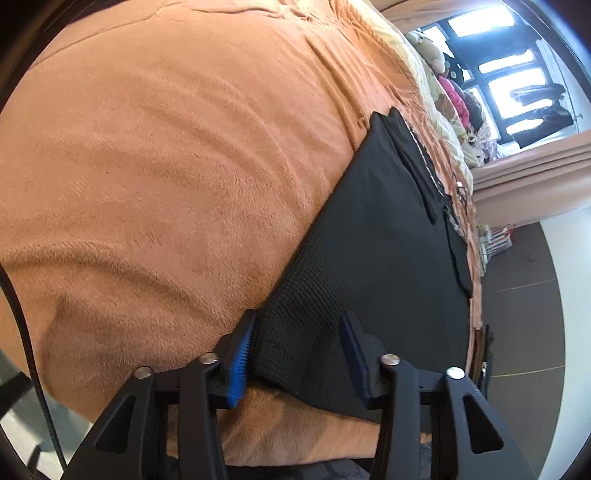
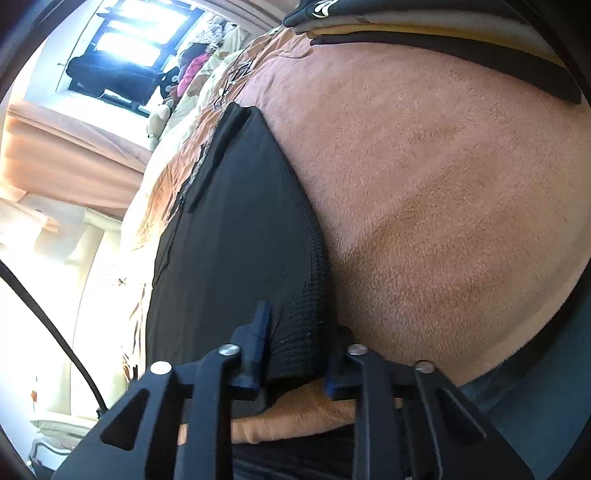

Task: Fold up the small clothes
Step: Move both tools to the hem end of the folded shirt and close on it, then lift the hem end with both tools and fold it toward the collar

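Note:
A black knit garment [image 1: 376, 236] lies flat on the orange fleece blanket [image 1: 166, 155]. My left gripper [image 1: 299, 332] is open, its blue-padded fingers [image 1: 240, 354] straddling the garment's near ribbed corner. In the right wrist view the same black garment [image 2: 229, 229] stretches away along the blanket [image 2: 443, 192]. My right gripper [image 2: 303, 328] is open too, its fingers on either side of the garment's other near corner. Neither pair of pads is pressed together on the cloth.
A stack of folded dark clothes [image 2: 424, 29] sits at the far end of the blanket. Stuffed toys and pink items [image 1: 454, 96] lie by the window. Curtains [image 1: 532, 173] and dark floor [image 1: 517, 314] are beyond the bed edge.

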The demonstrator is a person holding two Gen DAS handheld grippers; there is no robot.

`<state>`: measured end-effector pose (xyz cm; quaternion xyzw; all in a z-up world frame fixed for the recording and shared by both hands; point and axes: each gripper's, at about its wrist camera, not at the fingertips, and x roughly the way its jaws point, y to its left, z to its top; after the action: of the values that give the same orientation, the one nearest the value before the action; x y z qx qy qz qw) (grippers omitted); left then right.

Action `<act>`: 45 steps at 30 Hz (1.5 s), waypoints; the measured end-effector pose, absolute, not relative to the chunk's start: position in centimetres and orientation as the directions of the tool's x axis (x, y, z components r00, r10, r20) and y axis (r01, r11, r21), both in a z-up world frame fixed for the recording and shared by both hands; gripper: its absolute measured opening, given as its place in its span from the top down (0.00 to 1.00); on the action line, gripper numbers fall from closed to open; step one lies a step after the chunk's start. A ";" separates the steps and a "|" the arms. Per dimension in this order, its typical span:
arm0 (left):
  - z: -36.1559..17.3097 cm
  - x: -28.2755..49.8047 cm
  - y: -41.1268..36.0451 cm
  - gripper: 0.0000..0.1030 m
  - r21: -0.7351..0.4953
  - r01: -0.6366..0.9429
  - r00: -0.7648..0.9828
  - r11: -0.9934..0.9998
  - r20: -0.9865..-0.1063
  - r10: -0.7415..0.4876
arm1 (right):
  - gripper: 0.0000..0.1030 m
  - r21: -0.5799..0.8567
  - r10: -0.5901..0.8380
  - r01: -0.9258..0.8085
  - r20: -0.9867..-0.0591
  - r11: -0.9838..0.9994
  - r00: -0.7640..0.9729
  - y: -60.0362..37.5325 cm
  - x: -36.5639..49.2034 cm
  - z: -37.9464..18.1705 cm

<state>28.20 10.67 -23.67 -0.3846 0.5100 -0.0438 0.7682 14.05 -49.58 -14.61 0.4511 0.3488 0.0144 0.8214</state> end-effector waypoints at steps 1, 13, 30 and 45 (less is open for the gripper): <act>-23.9 28.4 10.8 0.75 -0.618 -0.335 0.469 0.711 -0.764 -0.443 | 0.93 0.754 0.340 0.284 -0.554 0.593 0.760 -49.5 14.1 -14.3; -22.3 28.0 12.4 0.94 -0.659 -0.296 0.506 0.691 -0.722 -0.472 | 0.98 0.699 0.279 0.230 -0.533 0.677 0.799 -47.7 12.7 -9.5; -15.2 23.1 16.0 0.95 -0.775 -0.192 0.639 0.602 -0.564 -0.523 | 0.98 0.680 0.295 0.112 -0.452 0.724 0.842 -45.9 8.5 -5.2; -10.9 12.8 18.0 0.95 -0.820 -0.120 0.723 0.560 -0.459 -0.517 | 0.98 0.659 0.338 -0.002 -0.384 0.753 0.859 -45.8 2.7 -3.5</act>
<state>12.82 18.01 -10.86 -0.4528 0.3516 -0.1225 0.8101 2.72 -45.82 -3.53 0.3389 0.2480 0.0942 0.9026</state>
